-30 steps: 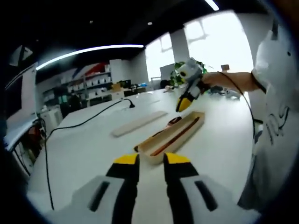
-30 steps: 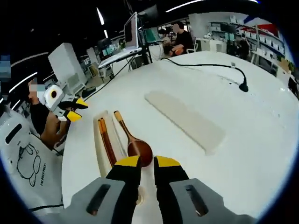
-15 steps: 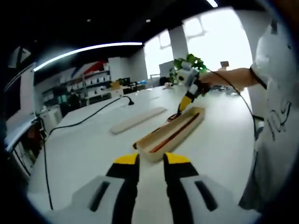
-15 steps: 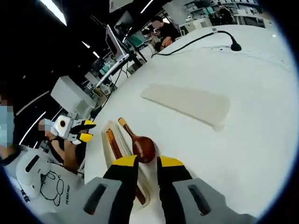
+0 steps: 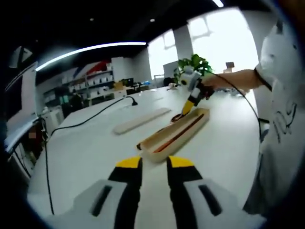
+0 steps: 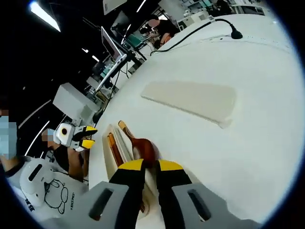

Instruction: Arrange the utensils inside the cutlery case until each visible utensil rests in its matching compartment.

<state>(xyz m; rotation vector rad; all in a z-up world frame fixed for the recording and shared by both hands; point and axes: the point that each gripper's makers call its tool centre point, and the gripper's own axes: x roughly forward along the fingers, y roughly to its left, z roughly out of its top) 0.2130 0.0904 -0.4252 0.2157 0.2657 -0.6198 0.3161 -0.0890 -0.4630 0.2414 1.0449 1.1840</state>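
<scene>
Lying open on the white tabletop (image 5: 86, 148): a long pale beige cutlery case (image 5: 175, 136), seen lengthwise in the left gripper view, with a pair of reddish-brown chopsticks (image 5: 177, 136) resting in one of its long compartments. Lying flat just beyond it, apart from it: the matching pale beige case lid (image 5: 142, 120), and further back a black cable (image 5: 90, 121) trailing across the surface.

Hovering low above the tabletop, short of the near end of the case: the left gripper (image 5: 154, 164), yellow-tipped jaws parted by a narrow gap, gripping nothing.

Reaching down at the far end of the case: the right gripper (image 5: 187, 109), held in a hand at the end of a bare forearm, beside a person in a white printed shirt (image 5: 281, 119).

Looking along the right gripper (image 6: 150, 166) from its own view: yellow-tipped jaws nearly closed around the bowl of a dark brown wooden spoon (image 6: 141, 146); cannot tell whether actually pinching it. Spoon lying at the edge of the case (image 6: 110, 157), handle pointing away, alongside the chopsticks (image 6: 114, 149); which compartment it sits in, cannot tell. Lid (image 6: 193, 100) lying well apart across the tabletop (image 6: 248, 143).
</scene>
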